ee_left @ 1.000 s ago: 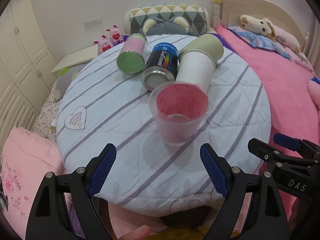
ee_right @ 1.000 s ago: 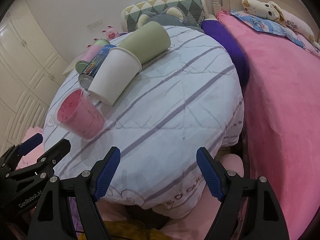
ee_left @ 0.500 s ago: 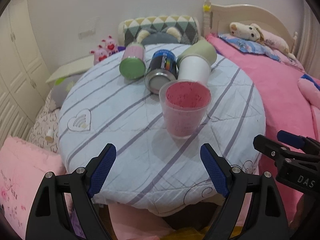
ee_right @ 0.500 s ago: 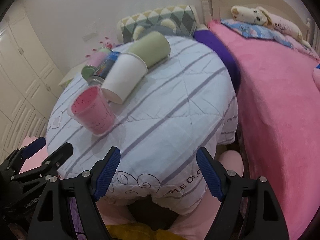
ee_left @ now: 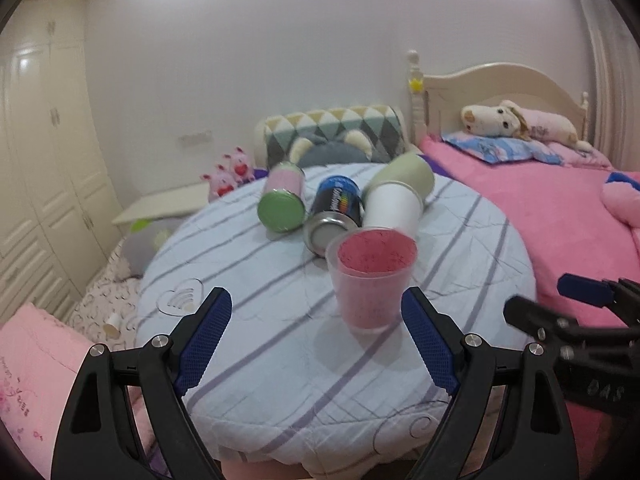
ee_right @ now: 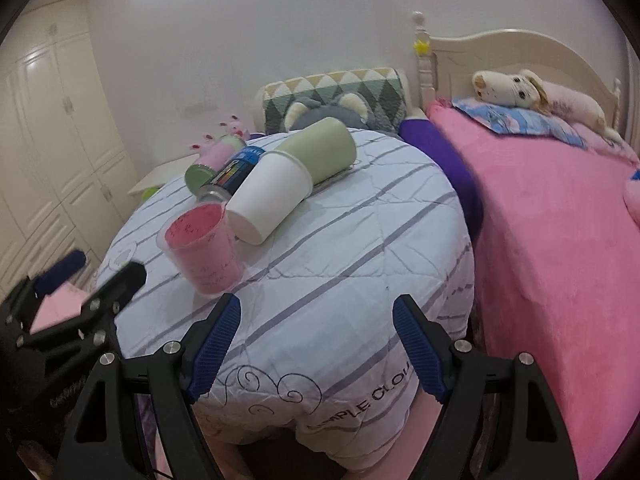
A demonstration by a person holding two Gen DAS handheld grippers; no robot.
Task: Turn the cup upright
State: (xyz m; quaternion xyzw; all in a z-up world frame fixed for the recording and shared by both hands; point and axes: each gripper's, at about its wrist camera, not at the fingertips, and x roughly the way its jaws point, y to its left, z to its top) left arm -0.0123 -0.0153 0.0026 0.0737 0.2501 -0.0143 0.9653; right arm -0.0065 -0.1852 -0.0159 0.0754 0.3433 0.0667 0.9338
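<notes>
The left gripper [ee_left: 316,336] gapes wide with nothing in it, as does the right gripper [ee_right: 316,340]. Just beyond, the pink cup [ee_left: 371,276] stands upright on the striped worktop [ee_left: 260,272] (cloth lettering partly reads "CLOU"). Behind it lie a white cup [ee_left: 394,206] and a blue can [ee_left: 334,210], label unreadable.
</notes>
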